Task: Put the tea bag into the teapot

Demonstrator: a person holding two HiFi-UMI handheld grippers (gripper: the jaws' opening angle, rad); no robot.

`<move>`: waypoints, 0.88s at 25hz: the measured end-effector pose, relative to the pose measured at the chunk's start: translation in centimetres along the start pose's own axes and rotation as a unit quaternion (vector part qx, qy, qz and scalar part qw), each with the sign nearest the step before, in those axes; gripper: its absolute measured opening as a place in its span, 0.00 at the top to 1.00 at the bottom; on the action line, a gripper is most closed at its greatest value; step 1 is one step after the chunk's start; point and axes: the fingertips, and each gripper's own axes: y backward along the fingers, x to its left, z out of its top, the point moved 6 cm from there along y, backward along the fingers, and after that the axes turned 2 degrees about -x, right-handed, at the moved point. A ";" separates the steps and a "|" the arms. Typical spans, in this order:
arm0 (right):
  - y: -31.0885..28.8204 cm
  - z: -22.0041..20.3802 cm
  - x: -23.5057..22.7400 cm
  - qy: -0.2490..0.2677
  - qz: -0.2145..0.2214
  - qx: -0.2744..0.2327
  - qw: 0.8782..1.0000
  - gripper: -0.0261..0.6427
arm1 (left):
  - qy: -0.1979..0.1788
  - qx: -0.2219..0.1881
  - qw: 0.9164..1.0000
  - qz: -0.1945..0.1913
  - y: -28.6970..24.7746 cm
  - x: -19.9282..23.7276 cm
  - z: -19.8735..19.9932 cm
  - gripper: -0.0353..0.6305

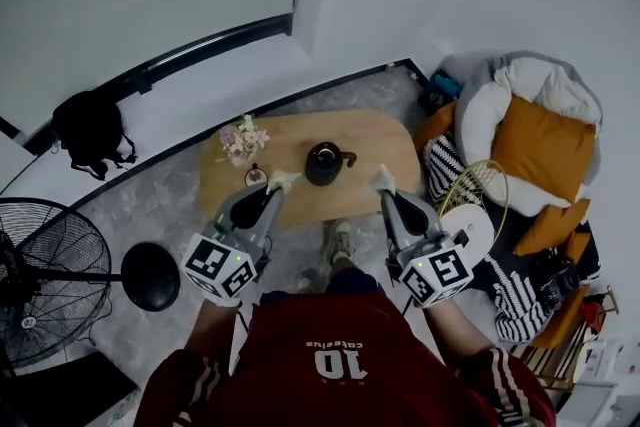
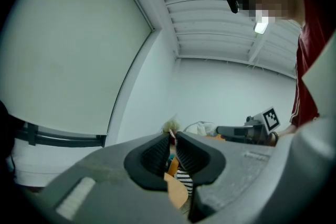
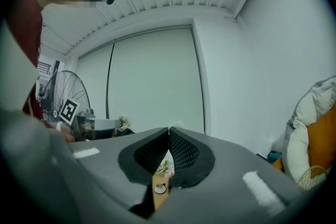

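Wooden table (image 1: 372, 137), one teapot (image 1: 323, 163), left gripper (image 1: 283, 181) fingers slightly apart, right gripper (image 1: 382, 177) fingers shut

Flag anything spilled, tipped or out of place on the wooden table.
Nothing stands out. The teapot sits upright in the middle of the table, with the flowers and small cup toward one end. No spill shows.

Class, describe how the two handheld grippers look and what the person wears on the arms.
The left gripper and right gripper both have grey, tapering bodies with pale tips. Each carries a white cube printed with black square markers. Inside the jaws, the pads are black and ribbed. The person wears a dark red shirt with white print, and its sleeves have white stripes.
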 end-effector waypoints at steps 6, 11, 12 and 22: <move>-2.2 -0.3 0.4 0.001 0.016 0.000 1.000 0.96 | -0.002 -0.004 1.000 0.020 1.5 1.5 0.1 0.88; -3.7 -0.3 0.0 0.004 0.017 -0.005 1.000 0.96 | -0.007 -0.010 1.000 0.024 1.4 2.2 0.6 0.88; -4.0 -0.4 -0.2 0.004 0.018 -0.005 1.000 0.96 | -0.009 -0.009 1.000 0.024 1.3 2.3 0.6 0.88; -5.7 -2.5 -3.7 0.003 0.015 0.010 1.000 0.96 | -0.011 0.001 1.000 0.018 -2.3 2.5 -0.2 0.88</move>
